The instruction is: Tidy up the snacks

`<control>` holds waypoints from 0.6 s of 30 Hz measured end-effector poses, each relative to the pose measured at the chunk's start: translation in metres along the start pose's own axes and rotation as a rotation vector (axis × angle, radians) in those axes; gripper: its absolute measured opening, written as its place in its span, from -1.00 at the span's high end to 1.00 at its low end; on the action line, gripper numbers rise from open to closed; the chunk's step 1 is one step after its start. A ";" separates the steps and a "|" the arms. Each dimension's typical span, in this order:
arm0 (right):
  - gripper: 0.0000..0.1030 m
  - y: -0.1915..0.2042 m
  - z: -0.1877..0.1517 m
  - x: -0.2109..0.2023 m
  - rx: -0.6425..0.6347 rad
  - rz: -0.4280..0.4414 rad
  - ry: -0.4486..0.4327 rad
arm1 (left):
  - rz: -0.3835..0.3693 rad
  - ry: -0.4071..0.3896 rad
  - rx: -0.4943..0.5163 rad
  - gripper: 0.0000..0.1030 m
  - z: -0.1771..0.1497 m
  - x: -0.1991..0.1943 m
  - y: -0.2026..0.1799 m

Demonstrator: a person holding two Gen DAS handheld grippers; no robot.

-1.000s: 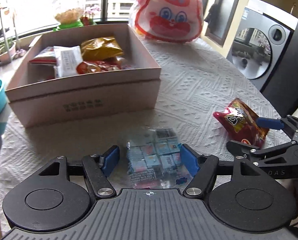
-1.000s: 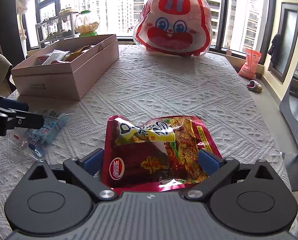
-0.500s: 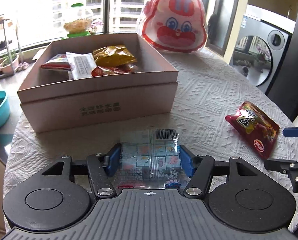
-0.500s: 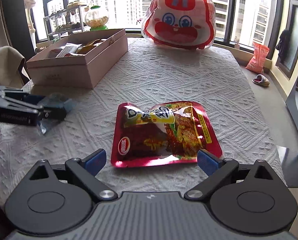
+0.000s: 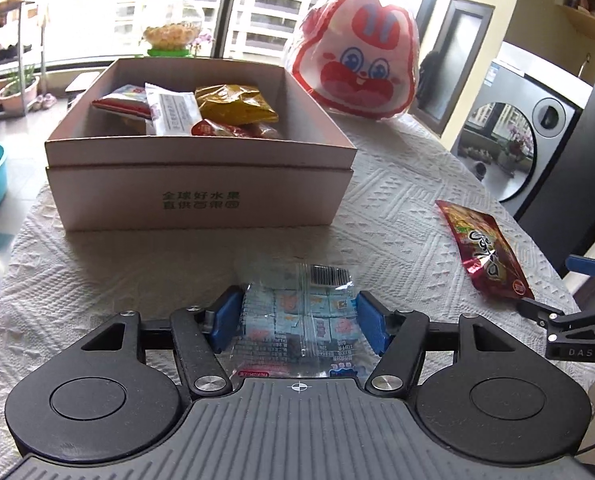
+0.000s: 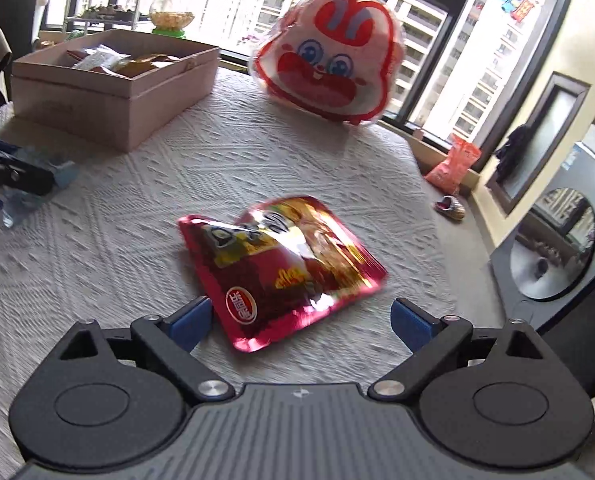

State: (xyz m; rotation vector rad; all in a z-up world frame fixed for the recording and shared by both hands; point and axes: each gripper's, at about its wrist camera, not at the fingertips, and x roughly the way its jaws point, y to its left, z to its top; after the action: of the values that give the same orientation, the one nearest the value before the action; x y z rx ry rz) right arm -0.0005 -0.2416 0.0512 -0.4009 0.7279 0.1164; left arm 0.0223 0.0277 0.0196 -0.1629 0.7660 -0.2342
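Two snack bags are seen on the white tablecloth (image 5: 397,200). A pink cardboard box (image 5: 201,196) is set at the far left of the table, and several snack packs (image 5: 201,114) are piled inside it. A big rabbit-face bag (image 5: 357,68) is stood up behind the box, near the window. A jar of popcorn (image 5: 173,32) is seen on the sill. A washing machine (image 5: 525,132) is placed off the table to the right.

Nothing is seen lying between the clear bag and the near wall of the box.

The clear bag of blue candies (image 5: 297,312) is held by the left gripper (image 5: 297,322). Its blue pads (image 5: 227,320) are pressed on both side edges of the bag. The bag's barcode end is pointed away, toward the box, and its long side is run the same way. The back end of the bag is tucked under the gripper body.

The red snack bag (image 6: 281,268) is laid flat on the cloth, well apart from the box. It is turned at a slant, with one corner pointed at the camera. The right gripper (image 6: 301,322) is spread wide. The near corner of the red bag is found just inside the gap, closer to the left pad (image 6: 187,322). No touching can be made out.
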 end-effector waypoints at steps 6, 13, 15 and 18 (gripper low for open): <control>-0.85 -0.059 0.000 0.002 0.363 0.228 0.019 | 0.034 -0.001 0.060 -0.32 -0.002 0.002 -0.010; -0.85 -0.036 0.048 0.065 0.425 0.217 0.143 | 0.040 0.003 0.070 -0.32 -0.003 0.001 -0.012; -0.94 -0.019 0.056 0.074 0.401 0.201 0.151 | 0.043 0.003 0.076 -0.32 -0.004 0.001 -0.012; -0.94 0.000 0.063 0.080 0.339 0.168 0.137 | 0.045 0.000 0.080 -0.33 -0.004 0.001 -0.013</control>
State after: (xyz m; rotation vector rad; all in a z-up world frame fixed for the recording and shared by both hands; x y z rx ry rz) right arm 0.0985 -0.2194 0.0405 -0.0237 0.8984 0.1215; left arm 0.0186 0.0148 0.0188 -0.0702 0.7586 -0.2221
